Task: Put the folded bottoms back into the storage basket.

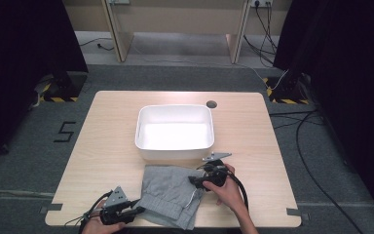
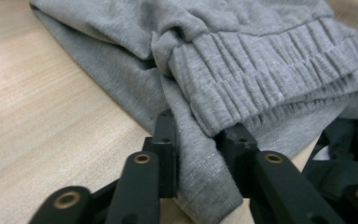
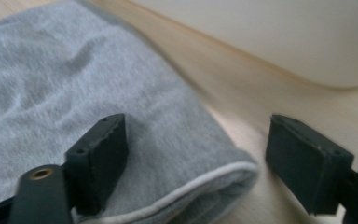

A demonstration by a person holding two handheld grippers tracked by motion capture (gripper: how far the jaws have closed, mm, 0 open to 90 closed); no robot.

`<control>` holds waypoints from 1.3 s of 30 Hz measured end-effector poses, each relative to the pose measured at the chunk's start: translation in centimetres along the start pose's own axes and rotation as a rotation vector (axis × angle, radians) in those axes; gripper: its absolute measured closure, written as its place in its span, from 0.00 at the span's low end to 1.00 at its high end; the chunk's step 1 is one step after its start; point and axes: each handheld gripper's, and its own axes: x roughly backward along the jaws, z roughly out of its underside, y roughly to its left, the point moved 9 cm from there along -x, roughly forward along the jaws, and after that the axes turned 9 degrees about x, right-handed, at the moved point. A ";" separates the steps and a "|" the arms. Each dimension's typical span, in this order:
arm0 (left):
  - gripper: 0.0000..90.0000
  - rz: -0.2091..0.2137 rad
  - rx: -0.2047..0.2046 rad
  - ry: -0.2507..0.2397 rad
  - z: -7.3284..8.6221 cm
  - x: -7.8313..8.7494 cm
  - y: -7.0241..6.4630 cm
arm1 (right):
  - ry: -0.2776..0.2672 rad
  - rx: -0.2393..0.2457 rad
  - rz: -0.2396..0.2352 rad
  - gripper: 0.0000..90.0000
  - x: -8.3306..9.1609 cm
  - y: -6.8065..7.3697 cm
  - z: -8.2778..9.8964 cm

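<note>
Nearest you, your left gripper pinches a fold of the grey garment just below its ribbed waistband, jaws pressed onto the cloth. The garment lies crumpled on the wooden table, just in front of the white tub. Your right gripper, jaws spread wide, hovers over the garment's hemmed edge nearest the tub. You appear to be securing a two-handed hold; next, likely close the right jaws on that hem. The tub's near wall could obstruct a lift.
</note>
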 end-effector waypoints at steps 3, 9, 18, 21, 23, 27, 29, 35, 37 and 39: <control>0.62 -0.078 -0.057 0.005 0.1 0.1 -0.1 | -0.018 0.020 -0.021 0.37 0.0 0.6 0.0; 0.35 -0.119 -0.054 0.025 0.6 0.3 -0.3 | -0.034 0.022 -0.011 0.41 0.2 1.1 0.4; 0.26 -0.201 0.043 0.022 0.4 0.5 0.6 | -0.042 0.035 -0.021 0.47 0.2 1.4 0.4; 0.27 -0.184 0.037 0.018 0.4 0.3 0.3 | -0.046 0.030 -0.021 0.47 0.2 1.5 0.5; 0.30 -0.151 0.047 0.003 0.2 0.0 -0.3 | -0.043 0.024 -0.021 0.47 0.2 1.6 0.5; 0.47 -0.106 0.041 -0.023 -0.2 -0.7 -1.0 | -0.042 0.033 -0.025 0.50 0.2 1.9 0.6; 0.57 -0.084 0.053 -0.040 -0.5 -1.1 -1.0 | -0.040 0.028 -0.032 0.52 0.2 2.0 0.6; 0.79 -0.088 -0.030 -0.059 -0.7 -1.3 -1.3 | -0.068 0.022 -0.052 0.69 0.5 2.0 0.5; 0.80 -0.089 -0.037 -0.066 -0.8 -1.3 -1.4 | -0.086 0.039 -0.049 0.73 0.7 1.9 0.4; 0.81 -0.082 -0.033 -0.073 -0.9 -1.1 -1.5 | -0.096 0.050 -0.044 0.75 0.8 2.0 0.3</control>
